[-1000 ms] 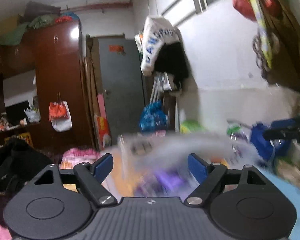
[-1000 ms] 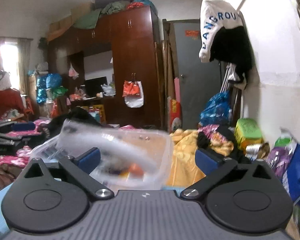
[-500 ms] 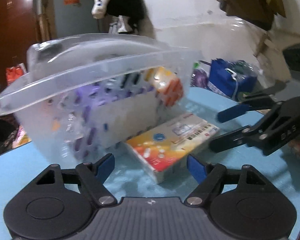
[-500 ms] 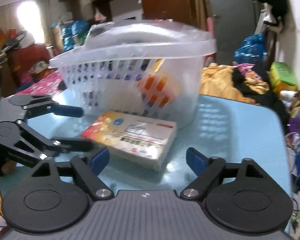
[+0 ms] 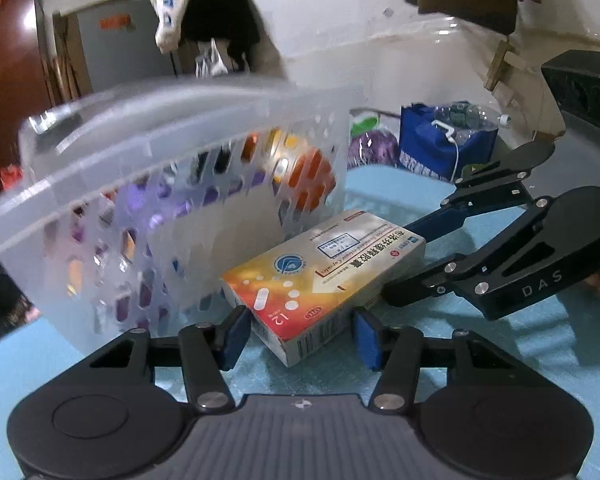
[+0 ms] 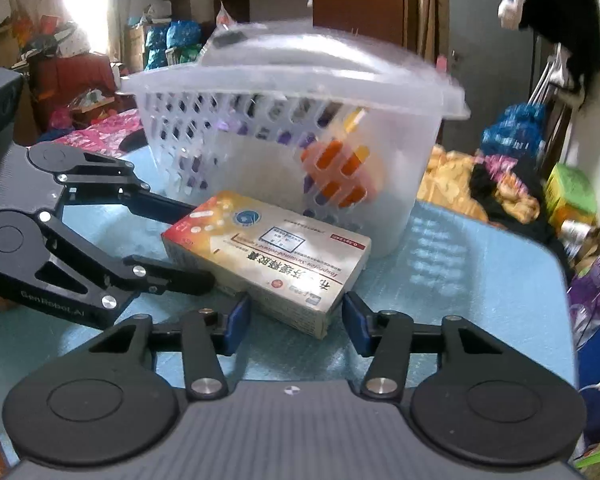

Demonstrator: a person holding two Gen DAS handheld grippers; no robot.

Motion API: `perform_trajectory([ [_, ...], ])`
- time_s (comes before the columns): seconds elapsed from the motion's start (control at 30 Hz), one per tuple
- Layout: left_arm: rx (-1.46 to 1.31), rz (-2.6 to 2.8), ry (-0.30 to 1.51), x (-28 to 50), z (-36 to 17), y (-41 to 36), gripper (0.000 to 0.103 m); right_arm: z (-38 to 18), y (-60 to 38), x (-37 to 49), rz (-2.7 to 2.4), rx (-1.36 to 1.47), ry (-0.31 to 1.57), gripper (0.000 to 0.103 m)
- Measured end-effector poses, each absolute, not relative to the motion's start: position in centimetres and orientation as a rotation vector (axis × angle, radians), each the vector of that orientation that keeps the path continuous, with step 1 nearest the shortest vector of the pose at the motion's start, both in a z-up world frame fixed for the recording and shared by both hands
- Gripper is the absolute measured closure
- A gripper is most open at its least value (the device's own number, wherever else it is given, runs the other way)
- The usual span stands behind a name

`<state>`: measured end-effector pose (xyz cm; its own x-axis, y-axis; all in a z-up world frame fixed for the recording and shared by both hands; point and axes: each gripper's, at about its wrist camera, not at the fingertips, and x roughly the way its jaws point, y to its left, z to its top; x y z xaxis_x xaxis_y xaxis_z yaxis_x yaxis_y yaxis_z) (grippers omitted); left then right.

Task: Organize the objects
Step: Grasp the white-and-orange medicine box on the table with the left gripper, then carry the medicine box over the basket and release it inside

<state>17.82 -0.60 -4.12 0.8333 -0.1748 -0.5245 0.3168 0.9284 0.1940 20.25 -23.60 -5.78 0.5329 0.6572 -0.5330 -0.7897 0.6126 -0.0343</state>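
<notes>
A medicine box (image 5: 324, 276), orange, white and grey with printed text, lies flat on the blue table (image 5: 532, 344); it also shows in the right wrist view (image 6: 272, 256). Behind it stands a clear perforated plastic basket (image 5: 148, 184) with an orange-and-white cube (image 5: 308, 184) and purple items inside; the basket (image 6: 284, 120) shows in the right view too. My left gripper (image 5: 302, 334) is open, its fingers straddling one end of the box. My right gripper (image 6: 296, 322) is open around the opposite end. Each gripper shows in the other's view.
The blue table's far edge (image 6: 500, 236) is close behind the basket. Beyond it are a blue bag with bottles (image 5: 444, 148), piled clothes (image 6: 480, 184), a wardrobe and a grey door. A white wall is on the right.
Both grippers have swung down from facing the room and closed in on the medicine box from opposite ends. The box now sits between each pair of open fingers.
</notes>
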Motion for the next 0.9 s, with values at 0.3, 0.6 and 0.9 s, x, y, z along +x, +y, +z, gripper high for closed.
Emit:
perform_trajectory([
  [0.3, 0.270, -0.256, 0.361, 11.6, -2.4, -0.2, 0.047, -3.6, -24.2, 14.1, 0.839, -0.311, 0.334, 0.053],
  [0.6, 0.292, -0.228, 0.237, 9.3, 1.8, 0.0, 0.048, 0.4, -23.0, 13.3, 0.855, -0.284, 0.235, 0.054],
  [0.9, 0.339, -0.182, 0.168, 10.9, 7.2, 1.1, 0.050, 4.8, -21.1, 15.6, 0.845, -0.274, 0.178, 0.054],
])
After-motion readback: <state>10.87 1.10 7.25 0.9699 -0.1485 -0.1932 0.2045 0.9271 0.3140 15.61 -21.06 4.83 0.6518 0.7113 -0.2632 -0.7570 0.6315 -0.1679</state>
